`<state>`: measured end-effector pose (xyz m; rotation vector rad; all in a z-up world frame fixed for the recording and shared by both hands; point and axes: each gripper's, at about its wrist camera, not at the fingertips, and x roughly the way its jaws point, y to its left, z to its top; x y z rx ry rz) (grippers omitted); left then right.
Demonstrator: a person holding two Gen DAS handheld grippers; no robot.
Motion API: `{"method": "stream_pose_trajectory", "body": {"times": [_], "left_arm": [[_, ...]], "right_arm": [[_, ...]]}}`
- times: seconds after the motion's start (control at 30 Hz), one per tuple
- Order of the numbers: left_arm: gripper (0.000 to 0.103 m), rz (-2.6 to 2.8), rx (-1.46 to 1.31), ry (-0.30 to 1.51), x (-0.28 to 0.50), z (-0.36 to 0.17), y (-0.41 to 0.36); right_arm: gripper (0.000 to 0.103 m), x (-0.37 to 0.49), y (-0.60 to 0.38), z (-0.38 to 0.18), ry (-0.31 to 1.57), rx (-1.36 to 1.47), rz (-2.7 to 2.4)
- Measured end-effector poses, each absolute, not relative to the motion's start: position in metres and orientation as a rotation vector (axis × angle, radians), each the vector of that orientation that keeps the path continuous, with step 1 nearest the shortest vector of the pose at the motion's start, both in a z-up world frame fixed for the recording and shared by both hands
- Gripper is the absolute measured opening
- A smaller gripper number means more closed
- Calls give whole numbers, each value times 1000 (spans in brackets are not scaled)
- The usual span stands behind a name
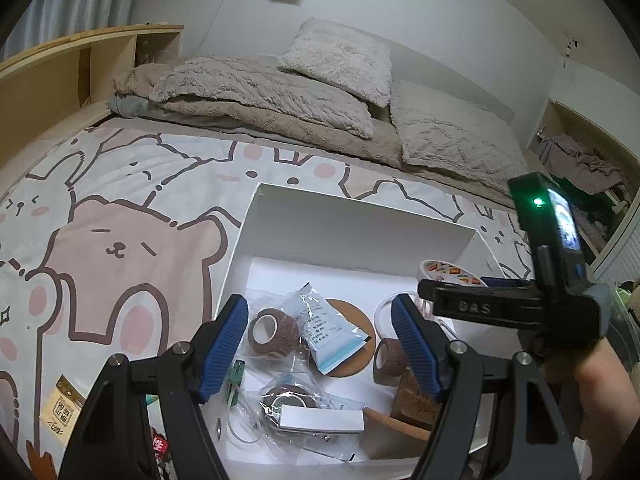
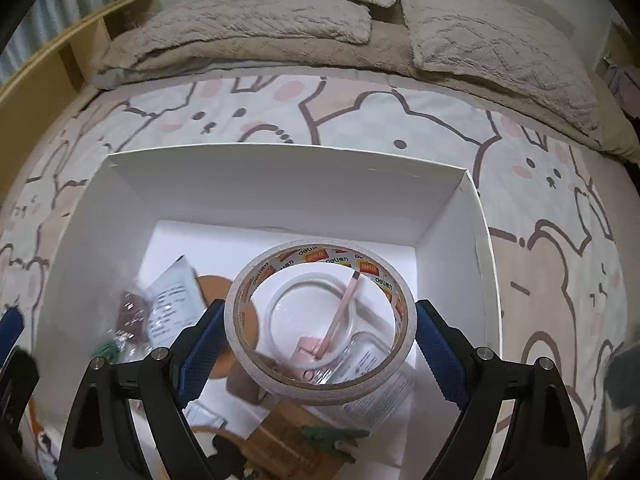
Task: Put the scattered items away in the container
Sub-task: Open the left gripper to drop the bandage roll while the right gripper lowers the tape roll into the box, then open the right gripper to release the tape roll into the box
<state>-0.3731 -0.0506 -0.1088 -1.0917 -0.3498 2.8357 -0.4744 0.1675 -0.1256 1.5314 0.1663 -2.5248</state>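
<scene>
A white cardboard box (image 1: 360,216) sits open on the bed. In it lie two brown bandage rolls (image 1: 272,326), a foil packet (image 1: 324,328), a cork coaster (image 1: 348,308) and a bagged roll (image 1: 288,398). My left gripper (image 1: 320,344) hovers over the box's near side, jaws apart, gripping nothing. In the right wrist view, my right gripper (image 2: 320,308) is shut on a white tape roll (image 2: 244,344), its blue pads (image 2: 204,348) pressing both sides. The roll hangs over a glass jar (image 2: 372,360) inside the box (image 2: 280,188). In the left wrist view, the tape roll (image 1: 448,270) hangs above the box's right side.
The box rests on a bear-and-rabbit print sheet (image 1: 120,240). Beige pillows (image 1: 340,56) and a folded blanket lie beyond it, with a wooden shelf (image 1: 60,68) at the far left. A yellow tag (image 1: 64,404) lies on the sheet near the left gripper. A person's forearm (image 1: 600,380) shows at the right.
</scene>
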Motion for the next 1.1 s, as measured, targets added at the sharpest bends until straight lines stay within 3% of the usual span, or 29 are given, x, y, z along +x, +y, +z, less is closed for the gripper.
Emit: {"method": "stream_pose_trajectory", "body": {"times": [0.17, 0.2, 0.23, 1.1], "left_arm": [[74, 2830, -1101, -357, -375, -111, -52], [74, 2831, -1100, -357, -375, -111, -52], [74, 2831, -1099, -356, -375, -111, -51], [74, 2837, -1078, -315, -355, -100, -45]], "right_arm": [[91, -483, 168, -137, 164, 1575, -2506], [94, -483, 169, -138, 164, 1577, -2514], [103, -483, 170, -137, 157, 1573, -2523], [103, -452, 186, -109, 164, 1460, -2583]]}}
